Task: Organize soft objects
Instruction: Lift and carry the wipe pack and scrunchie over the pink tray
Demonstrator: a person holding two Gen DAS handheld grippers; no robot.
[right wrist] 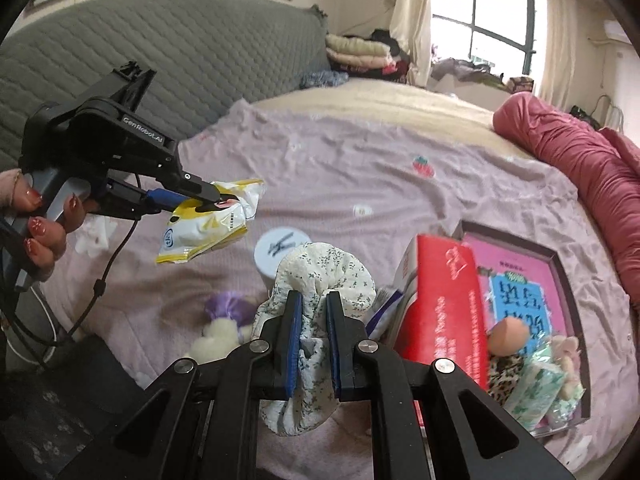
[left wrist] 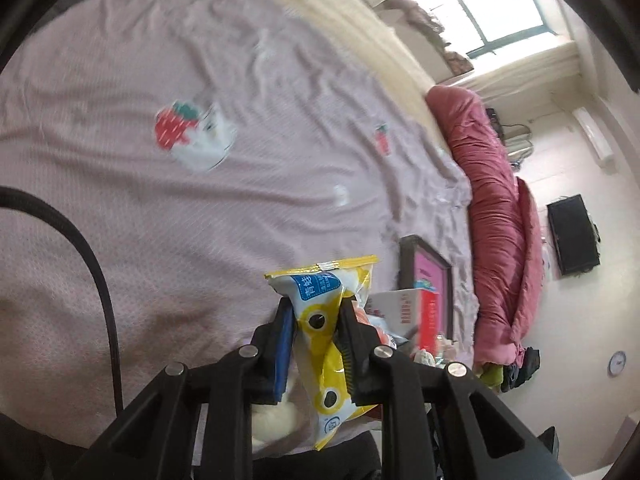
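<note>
Left gripper (left wrist: 316, 320) pinching light, crinkly yellow snack packet (left wrist: 324, 300) mid-body; right gripper (right wrist: 314, 320) clamping limp floral cloth (right wrist: 320, 276); slippery film, bunchable fabric.

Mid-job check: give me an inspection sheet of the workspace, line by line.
Surface: bed under a pink strawberry-print sheet, wrinkled.
Job's things: yellow snack packet and floral cloth, both lifted; open box holding a red carton.
Clutter: white lidded jar, purple-and-cream plush.
Grippers: left gripper shut on the packet; right gripper shut on the cloth.
Cables: black cable below the left gripper.
Surroundings: grey quilted headboard, window, red duvet.
</note>
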